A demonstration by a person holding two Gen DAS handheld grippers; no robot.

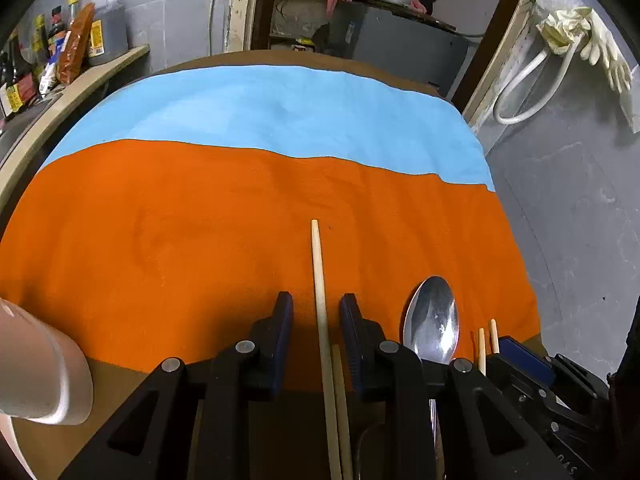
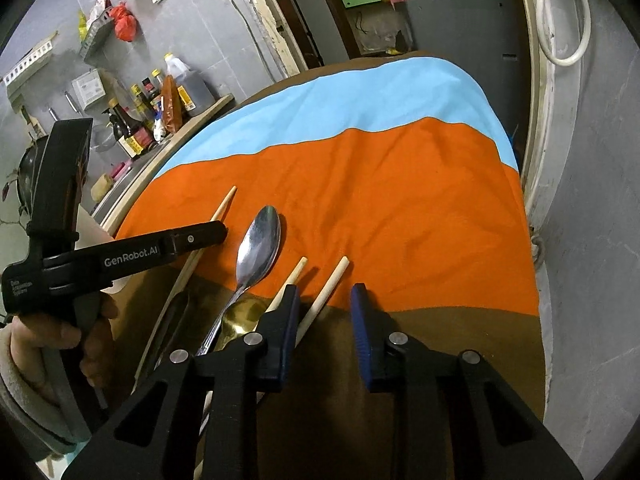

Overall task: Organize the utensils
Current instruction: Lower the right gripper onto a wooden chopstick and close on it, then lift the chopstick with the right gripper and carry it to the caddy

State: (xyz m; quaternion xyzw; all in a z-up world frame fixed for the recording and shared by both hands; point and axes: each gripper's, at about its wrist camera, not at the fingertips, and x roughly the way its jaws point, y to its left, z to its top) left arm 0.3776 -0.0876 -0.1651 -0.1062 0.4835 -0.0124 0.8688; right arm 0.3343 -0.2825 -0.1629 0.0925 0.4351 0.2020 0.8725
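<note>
- Left wrist view: the left gripper [image 1: 316, 320] points down at the orange cloth [image 1: 180, 232]. Its jaws stand narrow, one on each side of a long chopstick [image 1: 319, 280]. A gap shows on both sides of the shaft, so the pads do not yet press on it.
- A second, shorter stick end [image 1: 338, 364] lies just beside the long chopstick at 6 o'clock, between the same jaws. Judgement: closing here may catch both sticks; confirm that is intended before closing.
- The spoon [image 1: 432, 320] lies at 3 o'clock of the left gripper, bowl up. Two more stick tips [image 1: 488, 340] show beyond it.
- Right wrist view: the right gripper [image 2: 326, 312] hovers over the near cloth edge. Its jaws are partly closed with clear space between them. One chopstick [image 2: 328, 292] runs diagonally into the gap, close to the left pad; whether it touches cannot be told. Another chopstick [image 2: 290, 280] passes under the left finger [image 2: 284, 320].
- The brown table [image 2: 440, 336] carries the handle ends of all utensils.
- Judgement for the step in hand: centre each shaft between the pads, close squarely, lift level so the sticks do not pivot or roll.
</note>
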